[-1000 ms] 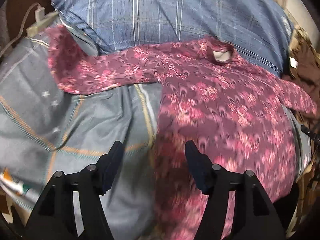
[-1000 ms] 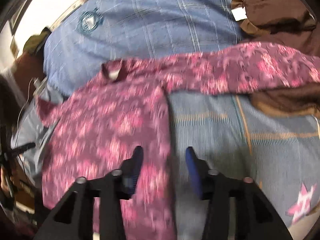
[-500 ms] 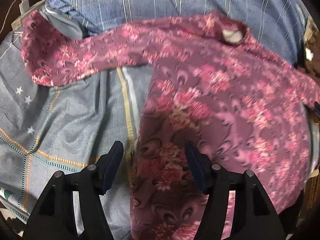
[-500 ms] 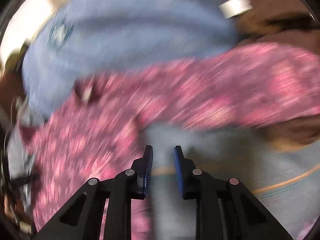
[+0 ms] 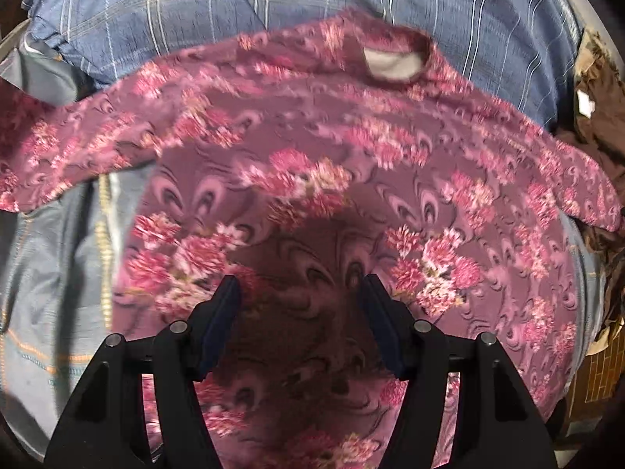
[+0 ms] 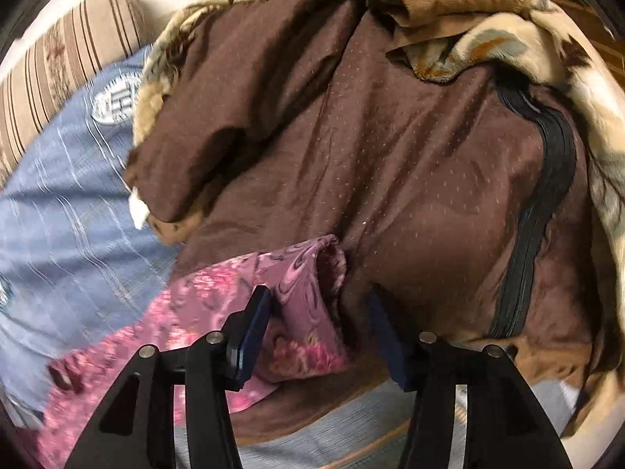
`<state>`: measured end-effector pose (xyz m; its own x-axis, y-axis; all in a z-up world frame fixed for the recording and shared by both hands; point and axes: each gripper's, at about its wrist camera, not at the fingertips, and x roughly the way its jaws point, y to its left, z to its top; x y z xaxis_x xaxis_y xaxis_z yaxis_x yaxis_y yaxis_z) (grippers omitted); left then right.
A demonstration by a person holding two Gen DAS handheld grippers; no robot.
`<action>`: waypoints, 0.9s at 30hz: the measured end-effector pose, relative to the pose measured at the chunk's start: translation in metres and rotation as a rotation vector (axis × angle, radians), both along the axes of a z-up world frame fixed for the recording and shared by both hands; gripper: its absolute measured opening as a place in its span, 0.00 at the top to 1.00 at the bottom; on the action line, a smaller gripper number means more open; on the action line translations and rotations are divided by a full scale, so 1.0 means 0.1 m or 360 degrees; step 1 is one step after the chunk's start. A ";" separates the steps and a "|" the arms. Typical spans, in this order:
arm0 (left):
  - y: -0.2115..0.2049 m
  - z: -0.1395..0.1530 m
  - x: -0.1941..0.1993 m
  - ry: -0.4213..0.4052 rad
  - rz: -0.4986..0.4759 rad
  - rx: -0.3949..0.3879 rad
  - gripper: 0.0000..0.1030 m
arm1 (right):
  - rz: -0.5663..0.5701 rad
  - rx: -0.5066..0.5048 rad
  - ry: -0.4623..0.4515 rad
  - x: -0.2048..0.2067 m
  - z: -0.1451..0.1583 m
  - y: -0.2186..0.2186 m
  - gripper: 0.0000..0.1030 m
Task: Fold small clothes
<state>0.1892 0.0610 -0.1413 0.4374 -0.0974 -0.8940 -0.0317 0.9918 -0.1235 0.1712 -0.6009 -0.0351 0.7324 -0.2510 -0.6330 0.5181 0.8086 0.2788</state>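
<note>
Maroon knit with pink flower clusters fills the space under the left gripper [image 5: 299, 305], whose jaws stand apart and hold nothing, poised over the lower body of the small long-sleeved floral top [image 5: 304, 195]. The top lies spread face-up on the grey-blue bedcover with orange stitched lines [image 5: 50, 273], hem nearest, round neckline [image 5: 394, 58] farthest, so its long axis runs straight away from that claw — while the sleeves reach out to either side. Over at the right gripper [image 6: 318, 320], the jaws are also spread and empty, and the cuff end of the floral sleeve [image 6: 308, 273] sits between them, its length running off to the left toward the body. By my reckoning the right hand is the nearer one for the sleeve, and the fold would carry it leftward across the chest. Beyond the cuff lies a rumpled brown dotted cloth [image 6: 390, 136], and farther back a blue plaid pillow [image 5: 195, 11] behind the neckline.
</note>
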 end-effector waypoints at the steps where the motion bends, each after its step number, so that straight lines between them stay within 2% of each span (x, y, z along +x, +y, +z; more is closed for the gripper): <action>1: -0.03 0.00 -0.01 -0.0021 -0.0005 0.0029 0.37 | 0.0026 0.0013 -0.0003 0.03 -0.01 0.02 0.55; 2: -0.05 0.01 -0.02 -0.0033 -0.0020 0.0047 0.37 | 0.0086 0.0028 -0.0020 0.04 -0.01 0.05 0.65; 3: -0.07 0.01 -0.03 -0.0027 -0.0031 0.0049 0.37 | 0.0117 0.0018 -0.0020 0.05 0.00 0.08 0.92; 4: -0.07 0.01 -0.04 -0.0021 -0.0035 0.0048 0.37 | 0.0151 -0.0004 -0.0021 0.04 0.04 0.11 0.95; 9: 0.02 0.04 -0.08 -0.0013 -0.0012 -0.0050 0.37 | 0.0384 -0.0029 -0.0168 -0.05 0.35 0.61 0.95; 15: 0.11 0.09 -0.15 -0.0004 -0.0023 -0.0163 0.37 | 0.0803 -0.0016 -0.0254 0.22 0.62 1.85 0.95; 21: 0.30 0.23 -0.33 -0.0071 -0.0045 -0.0164 0.37 | 0.1108 0.0107 -0.0244 0.54 0.51 2.98 0.95; 27: 0.61 0.31 -0.47 -0.0118 -0.0007 -0.0154 0.37 | 0.1393 0.0244 -0.0155 0.89 0.20 4.20 0.95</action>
<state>0.1426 0.1223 -0.1101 0.5012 -0.1838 -0.8456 -0.0148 0.9752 -0.2208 0.2599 -0.1804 -0.0153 0.6741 0.5054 -0.5386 -0.2988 0.8535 0.4270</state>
